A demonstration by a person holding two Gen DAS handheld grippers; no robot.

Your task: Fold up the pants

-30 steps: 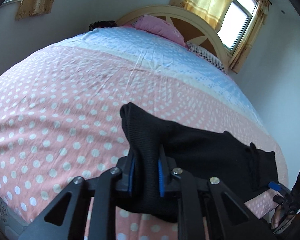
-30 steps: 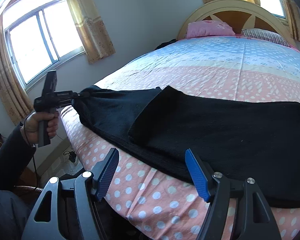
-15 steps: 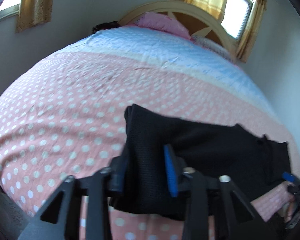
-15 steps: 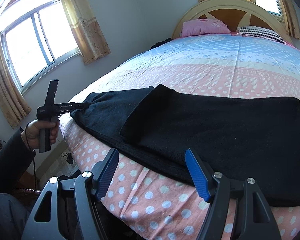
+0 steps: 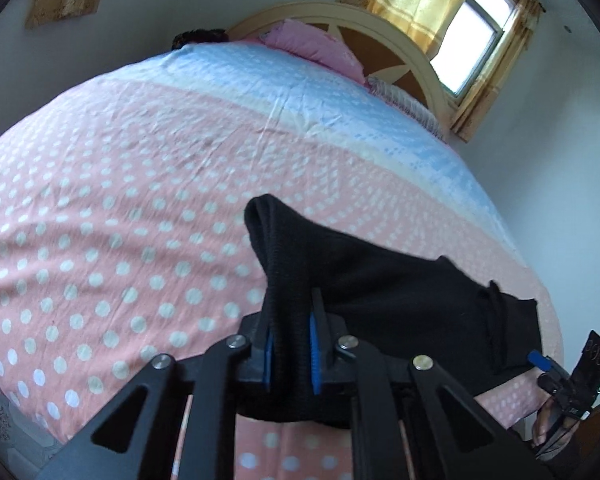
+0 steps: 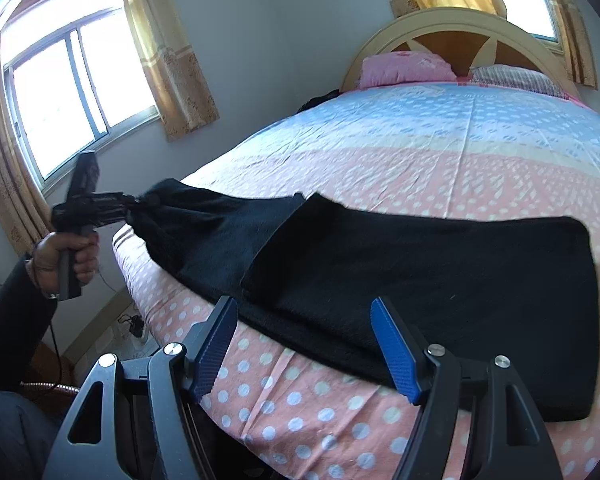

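Note:
Black pants [image 6: 440, 280] lie along the near edge of the bed, partly folded over themselves. My left gripper [image 5: 291, 322] is shut on one end of the pants [image 5: 380, 292] and lifts that end off the sheet. In the right wrist view the left gripper [image 6: 134, 202] shows at the far left, held in a hand, with the cloth pulled up to it. My right gripper [image 6: 304, 320] is open and empty, just in front of the pants' near edge. It also shows small at the lower right of the left wrist view [image 5: 540, 360].
The bed [image 6: 420, 152] has a pink dotted sheet near me and a blue band farther back. A pink pillow [image 6: 404, 68] and a striped pillow [image 6: 512, 76] lie at the wooden headboard [image 6: 460, 28]. Windows with yellow curtains [image 6: 168, 52] stand left and behind.
My left gripper closed again on the pants' end and lifted it higher off the bed. My right gripper stayed open and moved slightly closer to the cloth.

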